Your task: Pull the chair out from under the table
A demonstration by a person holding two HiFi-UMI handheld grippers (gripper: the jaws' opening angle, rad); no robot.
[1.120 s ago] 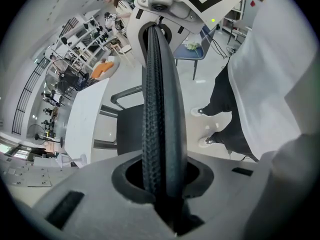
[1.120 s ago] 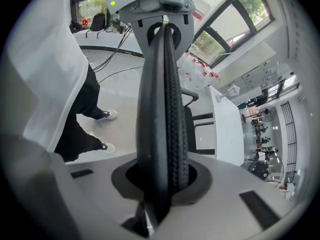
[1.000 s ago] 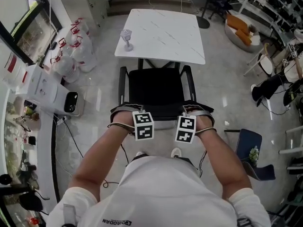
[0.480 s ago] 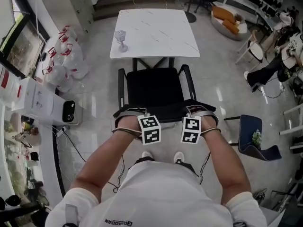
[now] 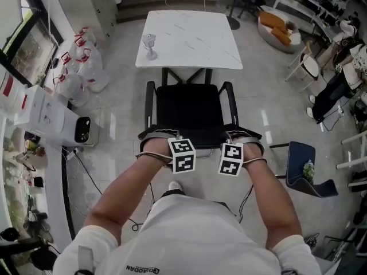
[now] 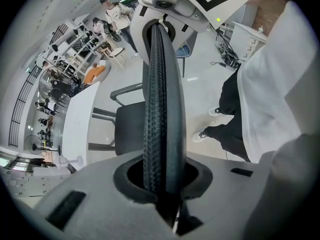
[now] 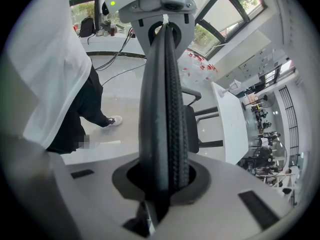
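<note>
Gripping the chair [image 5: 189, 110] by the top of its backrest [image 6: 161, 94], one end with the left gripper [image 5: 160, 136], the other with the right gripper [image 5: 241, 136], both aimed steeply down. Clamped on it with narrow jaws at the left; closing on it at the right, with the black edge between those jaws. Parked on the glossy floor [image 5: 126, 125] just before the white table [image 5: 189, 36], seat clear of the near edge

Only the white shirt [image 5: 189, 234] carries print — upside down, unreadably small.
</note>
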